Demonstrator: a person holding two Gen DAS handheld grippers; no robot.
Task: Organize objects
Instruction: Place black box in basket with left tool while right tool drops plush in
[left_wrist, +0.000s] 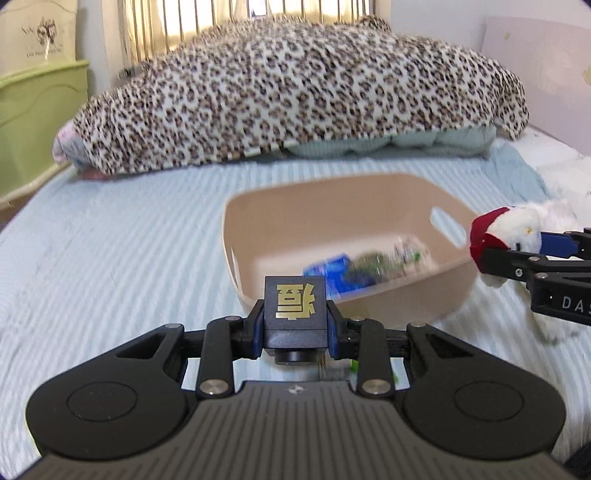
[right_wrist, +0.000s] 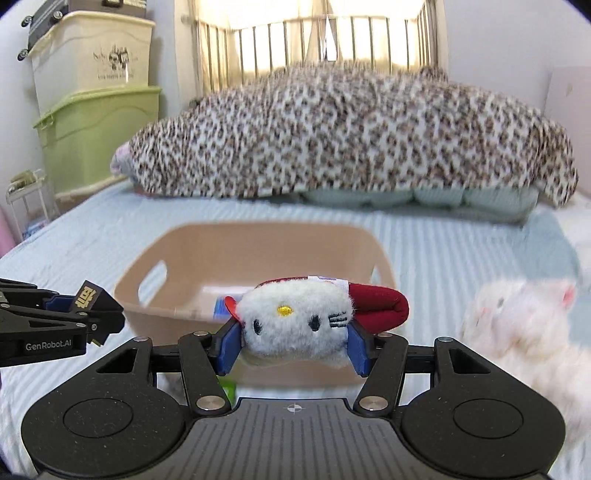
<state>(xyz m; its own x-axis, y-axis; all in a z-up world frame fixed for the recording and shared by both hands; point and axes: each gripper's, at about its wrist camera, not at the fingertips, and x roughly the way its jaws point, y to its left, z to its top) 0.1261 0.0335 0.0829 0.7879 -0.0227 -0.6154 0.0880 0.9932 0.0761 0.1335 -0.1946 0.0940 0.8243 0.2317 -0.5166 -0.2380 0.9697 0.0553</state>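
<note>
The left gripper (left_wrist: 294, 321) squeezed a dark box (left_wrist: 294, 308). The right gripper (right_wrist: 293, 345) squeezed a kitty toy (right_wrist: 295, 325), both near the tan basket (left_wrist: 266, 206). Next, I guessed, both needed dropping inside.

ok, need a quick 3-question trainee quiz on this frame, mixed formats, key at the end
1. True or false: the left tool is shut on a dark box with a gold character on it.
2. What does the right tool hold?
A) a blue packet
B) a white cat plush with a red bow
C) nothing
3. Fill in: both tools are near the tan ____ on the striped bed sheet.

Key:
1. True.
2. B. The plush sits squeezed between the blue pads.
3. Basket. It already holds some blurred packets. Another white plush lies on the sheet to the right.
</note>
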